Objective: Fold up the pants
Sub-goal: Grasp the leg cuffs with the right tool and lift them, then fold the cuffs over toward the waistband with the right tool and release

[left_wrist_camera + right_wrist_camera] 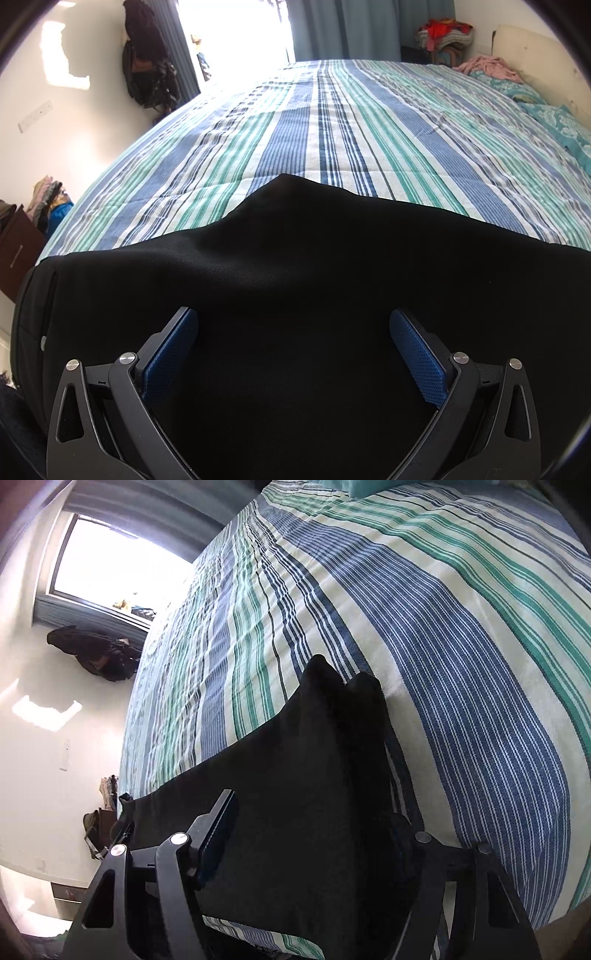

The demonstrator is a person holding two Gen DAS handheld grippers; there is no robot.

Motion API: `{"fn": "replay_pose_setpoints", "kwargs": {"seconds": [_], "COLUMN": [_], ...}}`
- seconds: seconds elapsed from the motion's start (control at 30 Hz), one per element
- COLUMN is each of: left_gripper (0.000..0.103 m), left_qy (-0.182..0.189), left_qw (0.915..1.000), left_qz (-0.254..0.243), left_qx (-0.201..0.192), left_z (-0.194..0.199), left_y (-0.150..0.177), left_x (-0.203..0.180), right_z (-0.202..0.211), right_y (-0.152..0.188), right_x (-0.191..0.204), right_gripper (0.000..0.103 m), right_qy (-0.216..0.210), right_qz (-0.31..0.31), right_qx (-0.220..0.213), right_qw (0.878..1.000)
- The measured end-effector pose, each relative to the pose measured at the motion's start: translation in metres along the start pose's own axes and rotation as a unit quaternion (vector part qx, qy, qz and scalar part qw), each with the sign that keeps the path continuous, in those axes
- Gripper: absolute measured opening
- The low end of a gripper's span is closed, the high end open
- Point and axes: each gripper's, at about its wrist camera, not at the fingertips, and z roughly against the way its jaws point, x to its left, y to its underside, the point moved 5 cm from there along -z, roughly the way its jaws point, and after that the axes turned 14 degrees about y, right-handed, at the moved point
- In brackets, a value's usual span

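Observation:
Black pants (pixel 295 266) lie across the near edge of a striped bed. In the left wrist view my left gripper (pixel 293 325) is open, its blue pads spread wide just above the black cloth near the waistband end at the left. In the right wrist view the pants (pixel 295 794) run as a black band with two raised peaks at their far edge. My right gripper (pixel 314 830) is open and straddles the cloth: the left finger (pixel 218 830) shows above it, the right finger is partly hidden at the cloth's edge.
The bed (pixel 332 122) carries a blue, green and white striped sheet. Teal pillows (pixel 546 110) and a pink garment (pixel 487 66) lie at its far right. Dark bags (pixel 147 66) hang on the left wall by a bright window. A brown cabinet (pixel 14 251) stands left.

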Motion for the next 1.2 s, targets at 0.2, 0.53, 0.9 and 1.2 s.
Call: {"fn": "replay_pose_setpoints", "kwargs": {"seconds": [0.2, 0.53, 0.9, 1.2], "left_gripper": [0.103, 0.102, 0.101, 0.102], "left_qy": [0.001, 0.067, 0.086, 0.108], "left_qw": [1.0000, 0.9945, 0.9890, 0.9790], "left_qz": [0.003, 0.044, 0.117, 0.173], "left_qx": [0.001, 0.069, 0.026, 0.011], "left_z": [0.000, 0.024, 0.070, 0.080], "left_y": [-0.001, -0.003, 0.035, 0.037], "left_x": [0.001, 0.008, 0.074, 0.102], "right_z": [0.003, 0.051, -0.035, -0.136], "right_y": [0.001, 0.034, 0.117, 0.213], "right_x": [0.000, 0.096, 0.335, 0.500], "right_gripper": [0.013, 0.013, 0.013, 0.072], "right_qy": [0.015, -0.193, -0.244, -0.082], "right_qz": [-0.015, -0.071, 0.005, 0.210], "right_qx": [-0.007, -0.071, -0.029, -0.052], "right_qw": [1.000, 0.976, 0.969, 0.973]}}
